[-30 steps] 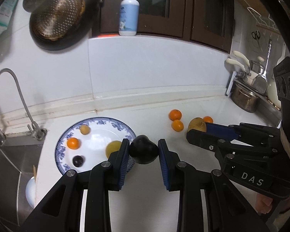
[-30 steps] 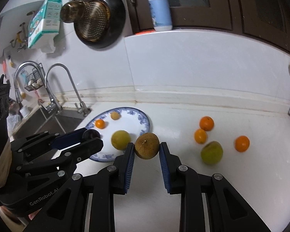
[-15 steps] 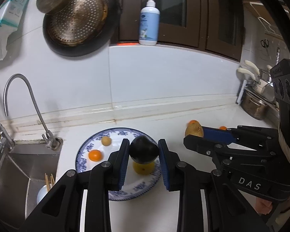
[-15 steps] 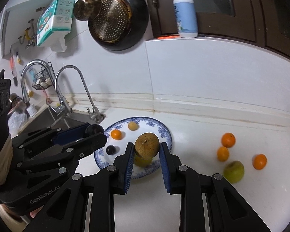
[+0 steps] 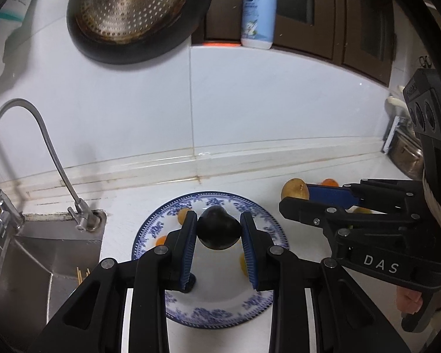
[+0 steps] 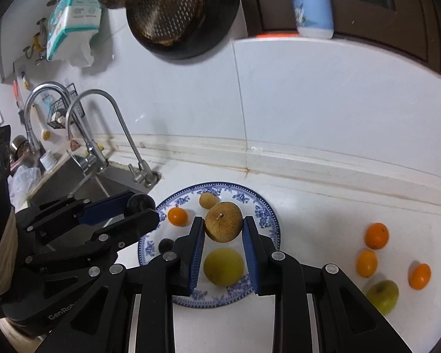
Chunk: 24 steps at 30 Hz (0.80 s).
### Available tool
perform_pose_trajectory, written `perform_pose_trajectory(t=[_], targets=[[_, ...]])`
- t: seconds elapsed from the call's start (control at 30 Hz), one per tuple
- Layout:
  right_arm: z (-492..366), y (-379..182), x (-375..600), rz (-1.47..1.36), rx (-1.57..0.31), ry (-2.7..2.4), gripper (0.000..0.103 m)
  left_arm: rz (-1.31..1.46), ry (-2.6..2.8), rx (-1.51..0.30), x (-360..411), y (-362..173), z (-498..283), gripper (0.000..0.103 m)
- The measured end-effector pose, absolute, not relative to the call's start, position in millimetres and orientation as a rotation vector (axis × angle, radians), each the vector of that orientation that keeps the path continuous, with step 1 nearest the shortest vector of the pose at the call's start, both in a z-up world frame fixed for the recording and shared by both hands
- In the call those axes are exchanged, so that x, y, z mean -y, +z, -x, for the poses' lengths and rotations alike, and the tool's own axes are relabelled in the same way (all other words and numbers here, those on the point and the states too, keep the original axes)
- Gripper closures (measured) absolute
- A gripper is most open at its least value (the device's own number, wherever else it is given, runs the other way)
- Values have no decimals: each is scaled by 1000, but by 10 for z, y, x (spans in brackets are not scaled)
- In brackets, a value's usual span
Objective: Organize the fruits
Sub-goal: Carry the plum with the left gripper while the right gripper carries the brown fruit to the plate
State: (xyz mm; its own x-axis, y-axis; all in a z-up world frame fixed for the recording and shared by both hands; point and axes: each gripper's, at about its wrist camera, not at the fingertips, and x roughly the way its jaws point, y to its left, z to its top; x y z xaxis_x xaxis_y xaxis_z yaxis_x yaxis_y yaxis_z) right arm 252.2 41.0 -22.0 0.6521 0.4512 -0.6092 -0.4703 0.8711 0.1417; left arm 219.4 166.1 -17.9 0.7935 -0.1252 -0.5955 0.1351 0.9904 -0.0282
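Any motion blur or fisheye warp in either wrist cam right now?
Right wrist: the soap bottle at top is smeared and the green apple ghosts at its edge, while the brown fruit held in the right gripper stays sharp. Left wrist: mostly crisp, the dark fruit is sharp. Both bow the backsplash ledge and vignette black at the corners.

Two markings are legible. In the left wrist view, white capitals "DAS" stand on the black body of the right gripper (image 5: 294, 198), on the side of its housing below the finger linkage. In the right wrist view, pale lettering "GenRob" stands on the black body of the left gripper (image 6: 138, 206), low on its housing; the word is cut off by the linkage in front of it. The pump bottle (image 5: 258, 11) on the ledge carries a blue oval logo and a printed figure, both too small to read. The packet (image 6: 73, 14) hanging on the wall bears print that is blurred and unreadable.
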Motion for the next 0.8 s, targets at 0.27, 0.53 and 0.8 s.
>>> perform_pose_trajectory(t=[0.27,0.53,0.8], targets=[[-2945,-428,-567,81,-773,545,75,-15,-140,-706,-1784,-384,-2562,73],[-3321,-707,-651,100,-884,560,76,-11,-142,-781,-1858,-611,-2848,73],[-3519,-921,-707,118,-946,558,75,-21,-145,-850,-1902,-844,-3024,73]])
